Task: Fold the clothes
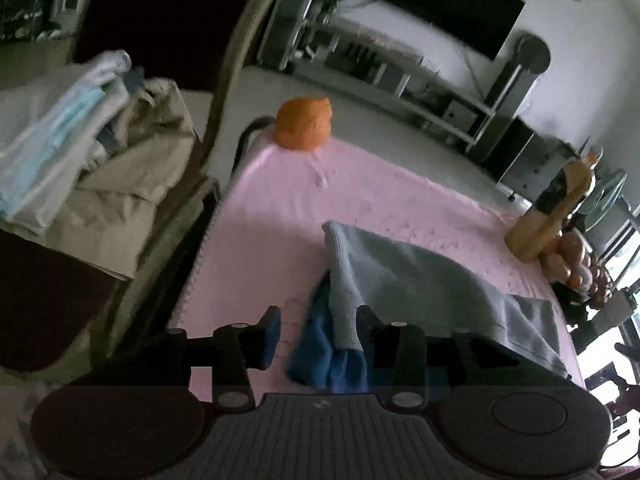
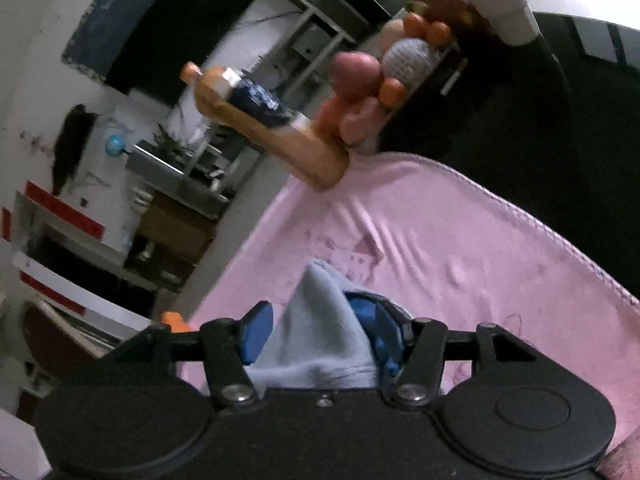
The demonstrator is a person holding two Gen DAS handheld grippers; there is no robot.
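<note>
Left wrist view shows the left gripper (image 1: pixel 316 340) with its jaws parted over the pink cloth-covered counter (image 1: pixel 280 208); a hem of the pale grey-blue knit garment (image 1: pixel 412 280) and a fold of bright blue fabric (image 1: pixel 320 356) lie between the blue pads, but the left pad stands clear of the cloth, so nothing is clamped. In the right wrist view the right gripper (image 2: pixel 320 332) is likewise spread, with a peak of the same grey-blue knit rising between the pads and the blue fabric bunched against the right one; no pinch is evident there either.

Judging by this, a fold has been laid and both corners are being let go. To do it well, both grippers should lift straight off so the pads do not drag the top layer, and the edges should line up before the next fold.

The garment is soft, ribbed at the hem and limp, lying rumpled near the counter's near edge, with the blue piece poking out below it. Farther off stand an orange knitted ball (image 1: pixel 305 124), a tall bottle of orange drink (image 2: pixel 264 120) and a rack of fruit (image 2: pixel 380 80); a heap of beige and white clothes (image 1: pixel 100 152) waits on a chair beside the counter.
</note>
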